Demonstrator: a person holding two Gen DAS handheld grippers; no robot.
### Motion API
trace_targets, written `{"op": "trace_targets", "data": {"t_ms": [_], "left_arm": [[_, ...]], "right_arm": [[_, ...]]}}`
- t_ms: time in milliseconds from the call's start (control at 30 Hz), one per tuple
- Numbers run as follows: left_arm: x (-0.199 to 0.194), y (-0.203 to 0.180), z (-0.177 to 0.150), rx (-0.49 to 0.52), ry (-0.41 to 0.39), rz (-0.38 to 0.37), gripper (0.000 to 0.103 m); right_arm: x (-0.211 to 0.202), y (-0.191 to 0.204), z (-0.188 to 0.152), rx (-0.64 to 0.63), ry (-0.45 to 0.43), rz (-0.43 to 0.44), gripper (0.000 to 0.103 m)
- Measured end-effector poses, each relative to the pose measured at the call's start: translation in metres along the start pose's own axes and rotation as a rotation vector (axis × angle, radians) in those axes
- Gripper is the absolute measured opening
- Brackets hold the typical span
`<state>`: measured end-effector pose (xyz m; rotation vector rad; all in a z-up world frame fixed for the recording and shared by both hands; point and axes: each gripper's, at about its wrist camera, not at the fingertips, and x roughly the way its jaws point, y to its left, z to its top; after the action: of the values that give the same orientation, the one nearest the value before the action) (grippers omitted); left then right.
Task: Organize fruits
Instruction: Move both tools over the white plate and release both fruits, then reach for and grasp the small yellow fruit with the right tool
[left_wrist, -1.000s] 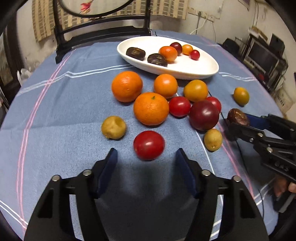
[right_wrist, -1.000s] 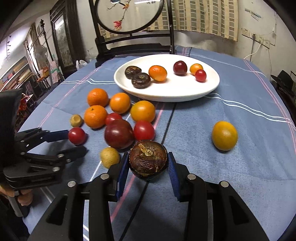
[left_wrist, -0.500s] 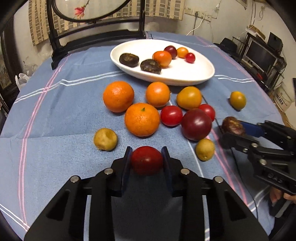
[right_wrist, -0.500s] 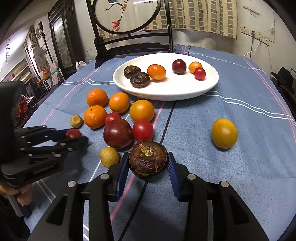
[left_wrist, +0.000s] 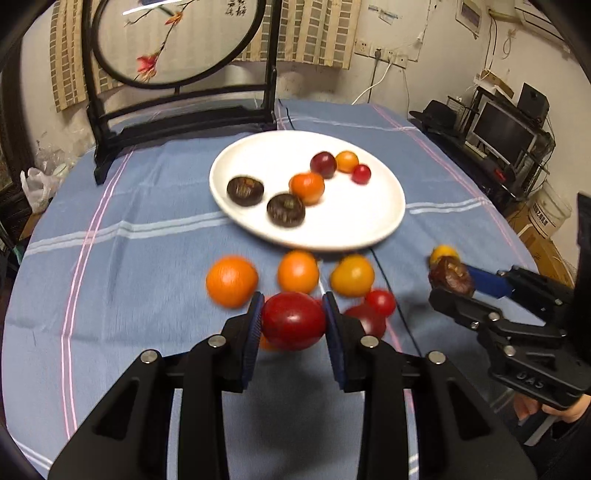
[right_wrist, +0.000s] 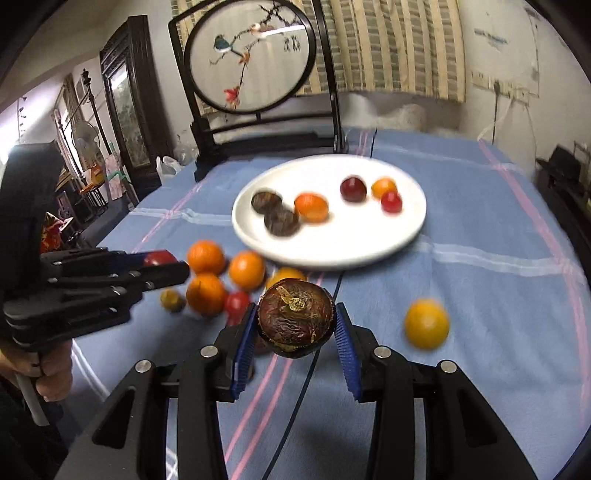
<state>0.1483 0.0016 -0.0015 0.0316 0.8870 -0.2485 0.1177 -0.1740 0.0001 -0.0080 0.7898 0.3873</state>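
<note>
My left gripper (left_wrist: 293, 319) is shut on a red tomato (left_wrist: 293, 320) and holds it above the blue cloth. My right gripper (right_wrist: 295, 321) is shut on a dark brown wrinkled fruit (right_wrist: 295, 316), also lifted off the table. In the left wrist view the right gripper (left_wrist: 452, 282) shows at the right with that brown fruit (left_wrist: 451, 275). The left gripper (right_wrist: 162, 266) shows at the left of the right wrist view with the tomato (right_wrist: 159, 257). A white plate (left_wrist: 369, 229) beyond holds several small fruits. Oranges (left_wrist: 231, 280) and tomatoes lie between plate and grippers.
A loose yellow-orange fruit (right_wrist: 426, 324) lies to the right of the cluster. A black stand with a round embroidered screen (right_wrist: 251, 55) rises behind the plate. A thin black cable (right_wrist: 325, 321) runs across the cloth. A person's hand (right_wrist: 51, 373) grips the left tool.
The left gripper closed on the red tomato and lifted it. The right gripper rose with the brown fruit still in it. Both views now look further over the plate.
</note>
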Motion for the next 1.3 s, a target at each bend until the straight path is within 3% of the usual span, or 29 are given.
{"op": "trace_targets", "data": {"t_ms": [100, 200, 267, 500, 700, 767, 800, 833, 900, 1000, 1300], "left_arm": [[0.017, 0.002, 0.023, -0.010, 0.007, 0.040, 0.032], [0.038, 0.009, 0.048, -0.068, 0.032, 0.015, 0.032], [0.051, 0.010, 0.061, -0.076, 0.040, 0.039, 0.031], [0.092, 0.008, 0.083, -0.092, 0.088, 0.036, 0.031], [0.113, -0.004, 0.098, -0.086, 0.096, 0.027, 0.032], [0.116, -0.004, 0.102, -0.113, 0.085, 0.003, 0.043], [0.117, -0.005, 0.102, -0.124, 0.083, -0.011, 0.071], [0.115, -0.006, 0.102, -0.128, 0.075, -0.012, 0.084], [0.105, -0.008, 0.099, -0.119, 0.027, 0.016, 0.084], [0.094, -0.009, 0.094, -0.089, 0.024, 0.031, 0.085], [0.039, 0.029, 0.039, -0.190, -0.053, 0.069, 0.095]], "right_arm": [[0.012, -0.002, 0.029, -0.034, -0.036, -0.053, 0.042], [0.038, -0.008, 0.050, -0.033, -0.019, -0.088, 0.042], [0.055, -0.013, 0.057, -0.028, -0.004, -0.093, 0.042], [0.088, -0.030, 0.052, 0.031, 0.041, -0.072, 0.042], [0.093, -0.039, 0.053, 0.047, 0.049, -0.058, 0.043], [0.093, -0.044, 0.053, 0.079, 0.037, -0.029, 0.051], [0.091, -0.048, 0.054, 0.101, 0.024, -0.012, 0.058], [0.088, -0.050, 0.054, 0.115, 0.006, 0.000, 0.058], [0.084, -0.051, 0.055, 0.114, -0.003, -0.009, 0.058], [0.081, -0.052, 0.052, 0.128, 0.010, -0.020, 0.058], [0.063, -0.042, 0.040, 0.115, 0.018, -0.002, 0.068]]}}
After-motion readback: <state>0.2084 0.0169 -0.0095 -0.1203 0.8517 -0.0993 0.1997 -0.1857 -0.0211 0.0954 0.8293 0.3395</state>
